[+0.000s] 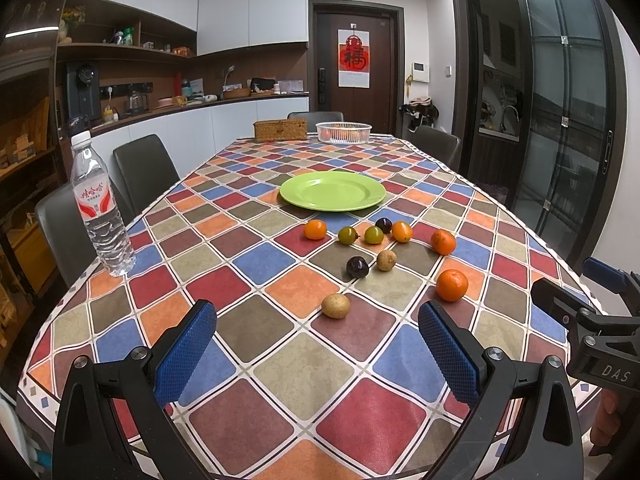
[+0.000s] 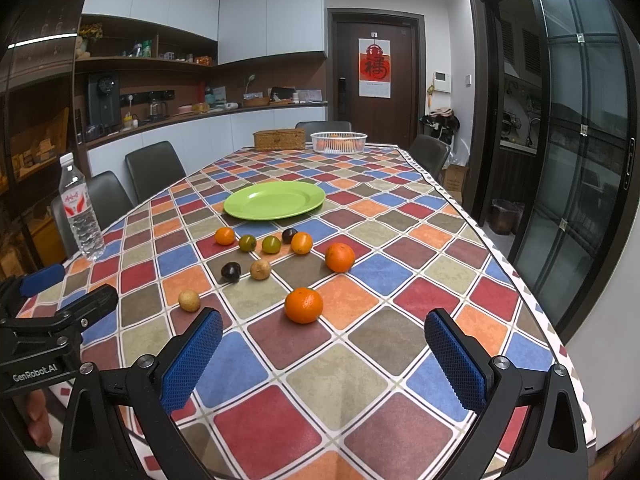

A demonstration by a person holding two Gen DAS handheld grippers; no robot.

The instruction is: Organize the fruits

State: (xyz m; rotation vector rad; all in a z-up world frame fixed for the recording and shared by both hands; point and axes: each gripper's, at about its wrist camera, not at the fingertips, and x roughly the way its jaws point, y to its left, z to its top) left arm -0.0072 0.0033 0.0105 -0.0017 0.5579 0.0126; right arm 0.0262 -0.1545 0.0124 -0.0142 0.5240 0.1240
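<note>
**Checkered surface, loose fruit, nothing gripped**

Both tools hover low in frame: left hand-held gripper (image 1: 316, 354) and right hand-held gripper (image 2: 324, 356), fingers apart, empty. Round fruit could roll if nudged. Nearest orange (image 2: 303, 305) sits just ahead, centre; green plate (image 2: 274, 200) beyond, mid-frame.

Your desk (image 1: 248, 368) wears a checked cloth of red, blue, orange and tan; the plate (image 1: 332, 191) is lime green, the mandarins (image 1: 451, 285) orange.
</note>
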